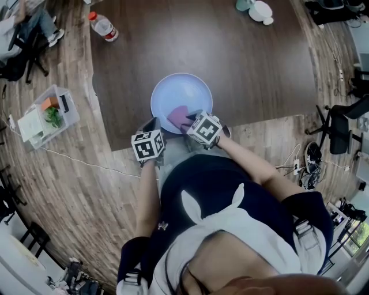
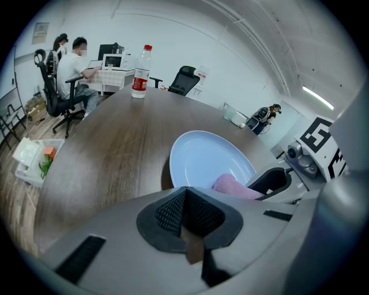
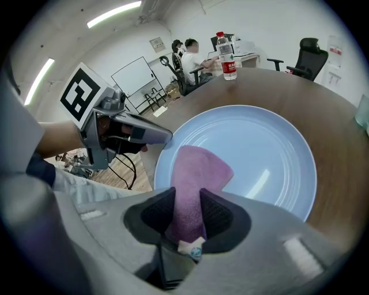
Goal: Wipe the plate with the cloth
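Right tool (image 3: 185, 214): clenched on the cloth (image 3: 199, 173), which is pinched between both jaws; the tool is held over the near edge of the plate (image 3: 265, 144).
Cloth: pink; one end is gripped in the tool, the free end is spread on the near inner part of the plate.
Left tool (image 2: 184, 208): jaws closed together with nothing between them; its tip is seen at the near left rim of the plate, and contact with the rim cannot be told.
Plate: pale blue and round, laid flat on the desk (image 1: 202, 52), close to the desk edge nearest the person.
Desk: dark brown wood grain, extending well beyond the plate.
Bottle (image 1: 104, 26): clear with a red cap and red label, stood on the desk well beyond the plate, to its far left.
White dishes (image 1: 260, 11): set on the desk well beyond the plate, to its far right.
Bin (image 1: 49, 115): clear plastic, placed on the wooden floor left of the plate, off the desk.
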The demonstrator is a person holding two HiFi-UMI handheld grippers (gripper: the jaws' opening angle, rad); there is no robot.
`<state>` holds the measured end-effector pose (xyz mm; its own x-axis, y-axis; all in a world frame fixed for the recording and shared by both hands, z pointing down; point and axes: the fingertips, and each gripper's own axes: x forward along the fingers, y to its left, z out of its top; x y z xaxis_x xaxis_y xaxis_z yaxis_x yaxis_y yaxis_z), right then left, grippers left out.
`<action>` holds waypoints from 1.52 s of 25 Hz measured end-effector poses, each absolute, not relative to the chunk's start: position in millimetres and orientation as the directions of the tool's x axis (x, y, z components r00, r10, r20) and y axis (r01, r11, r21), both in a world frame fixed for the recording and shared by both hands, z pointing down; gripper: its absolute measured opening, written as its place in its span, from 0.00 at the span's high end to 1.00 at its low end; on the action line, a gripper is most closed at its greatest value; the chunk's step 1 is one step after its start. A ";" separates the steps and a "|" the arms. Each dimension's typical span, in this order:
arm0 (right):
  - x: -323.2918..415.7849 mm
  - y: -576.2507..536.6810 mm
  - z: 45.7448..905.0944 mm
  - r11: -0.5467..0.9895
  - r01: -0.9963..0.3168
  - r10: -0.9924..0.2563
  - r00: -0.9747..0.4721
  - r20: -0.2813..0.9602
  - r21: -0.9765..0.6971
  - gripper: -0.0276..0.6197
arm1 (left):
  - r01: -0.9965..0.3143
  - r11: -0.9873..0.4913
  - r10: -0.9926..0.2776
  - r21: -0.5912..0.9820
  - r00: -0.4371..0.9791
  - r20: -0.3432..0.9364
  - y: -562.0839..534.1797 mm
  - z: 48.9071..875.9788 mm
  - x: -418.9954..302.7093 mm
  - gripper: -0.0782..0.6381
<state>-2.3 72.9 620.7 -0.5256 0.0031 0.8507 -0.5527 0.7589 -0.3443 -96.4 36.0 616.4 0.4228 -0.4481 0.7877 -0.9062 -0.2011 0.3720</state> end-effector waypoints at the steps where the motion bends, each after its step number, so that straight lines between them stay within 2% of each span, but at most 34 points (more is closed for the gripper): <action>1: 0.8 72.9 621.1 0.756 -0.556 0.000 -0.527 0.850 -0.345 0.77 | -0.906 -0.205 -0.447 0.369 0.422 0.789 36.3 616.4 -95.1 0.88; 17: 43.3 56.2 618.8 0.718 -0.633 -0.081 -0.491 0.868 -0.291 0.77 | -0.906 -0.230 -0.431 0.355 0.422 0.798 37.4 614.7 -93.8 0.88; 38: 79.8 10.7 619.0 0.581 -0.765 -0.204 -0.467 0.860 -0.277 0.76 | -0.907 -0.233 -0.425 0.351 0.420 0.802 34.3 615.2 -93.9 0.88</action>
